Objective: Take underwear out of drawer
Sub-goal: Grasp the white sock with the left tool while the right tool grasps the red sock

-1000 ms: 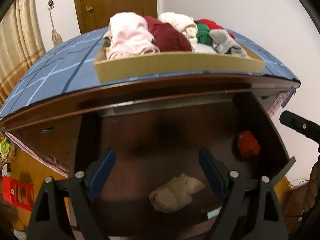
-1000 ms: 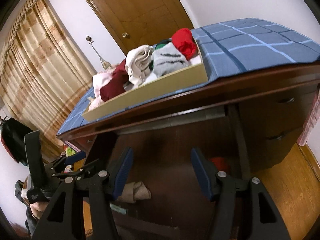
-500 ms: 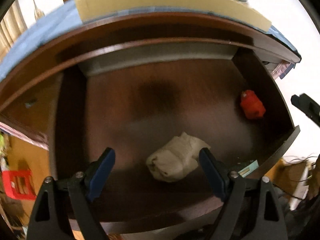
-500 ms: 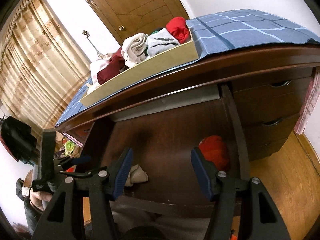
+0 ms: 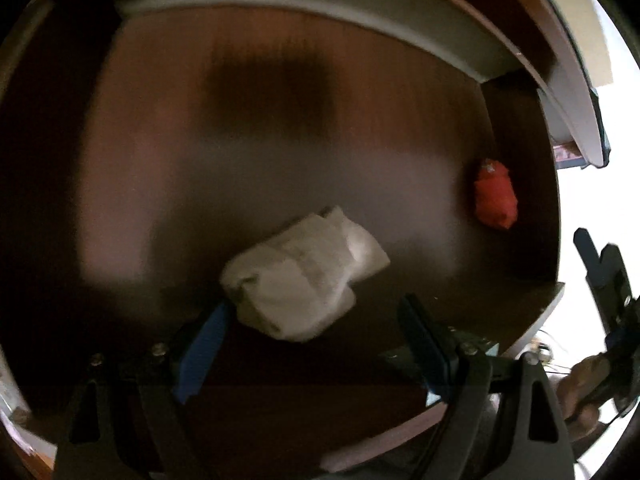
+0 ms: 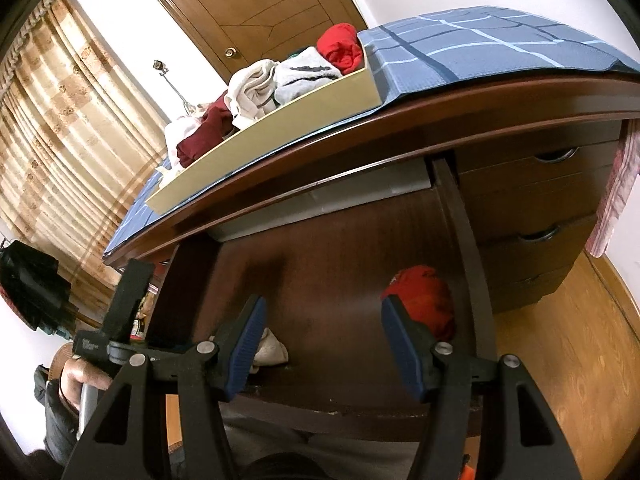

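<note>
The open wooden drawer [image 5: 280, 140] holds a crumpled white piece of underwear [image 5: 304, 276] near its front and a red piece [image 5: 496, 196] by its right wall. My left gripper [image 5: 314, 306] points down into the drawer with its jaws closing. The white piece's near edge lies between its blue fingertips, the left pad at the cloth's edge and the right pad apart from it. In the right wrist view, my right gripper [image 6: 324, 304] hangs open and empty over the drawer's [image 6: 320, 248] front. The red piece [image 6: 424, 292] shows just past its right finger, the white piece [image 6: 272, 350] behind its left finger.
On the desk top a beige tray [image 6: 260, 132] holds several folded clothes on a blue checked cloth [image 6: 480, 44]. Shut drawers [image 6: 540, 200] stand to the right above a wooden floor [image 6: 580, 340]. A hand [image 6: 80, 376] holds the left gripper's handle at lower left.
My left gripper has tipped downward and sunk into the drawer, closer to the white piece; the tray has left its view. The right gripper has hardly moved.
</note>
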Demonstrator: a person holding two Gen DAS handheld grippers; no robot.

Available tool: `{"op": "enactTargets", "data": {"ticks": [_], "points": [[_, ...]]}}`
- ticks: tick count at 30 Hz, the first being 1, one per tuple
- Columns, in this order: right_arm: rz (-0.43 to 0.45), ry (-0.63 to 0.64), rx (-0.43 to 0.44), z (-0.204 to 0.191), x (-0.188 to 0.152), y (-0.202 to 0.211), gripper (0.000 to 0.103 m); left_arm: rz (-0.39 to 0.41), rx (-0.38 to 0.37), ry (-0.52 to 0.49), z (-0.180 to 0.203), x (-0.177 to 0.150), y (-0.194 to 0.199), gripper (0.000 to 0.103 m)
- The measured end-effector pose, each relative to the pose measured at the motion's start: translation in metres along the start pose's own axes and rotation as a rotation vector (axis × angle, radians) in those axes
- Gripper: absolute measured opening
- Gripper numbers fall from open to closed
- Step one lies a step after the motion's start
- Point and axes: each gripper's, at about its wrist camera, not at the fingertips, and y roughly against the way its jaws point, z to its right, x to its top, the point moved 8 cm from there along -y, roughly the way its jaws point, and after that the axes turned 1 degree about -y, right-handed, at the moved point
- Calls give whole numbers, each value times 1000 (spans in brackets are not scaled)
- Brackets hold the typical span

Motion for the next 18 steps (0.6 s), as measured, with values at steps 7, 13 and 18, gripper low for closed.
{"op": "enactTargets", "data": {"ticks": [7, 13, 18], "points": [[12, -3, -10, 1, 2, 3, 62, 10, 29, -50, 9, 1, -6, 43], [-12, -10, -78, 19, 2, -5, 62, 168, 73, -58, 8, 10, 2, 33], [-100, 48, -135, 24, -7, -25, 62, 246, 84, -22, 0, 13, 11, 32]]}}
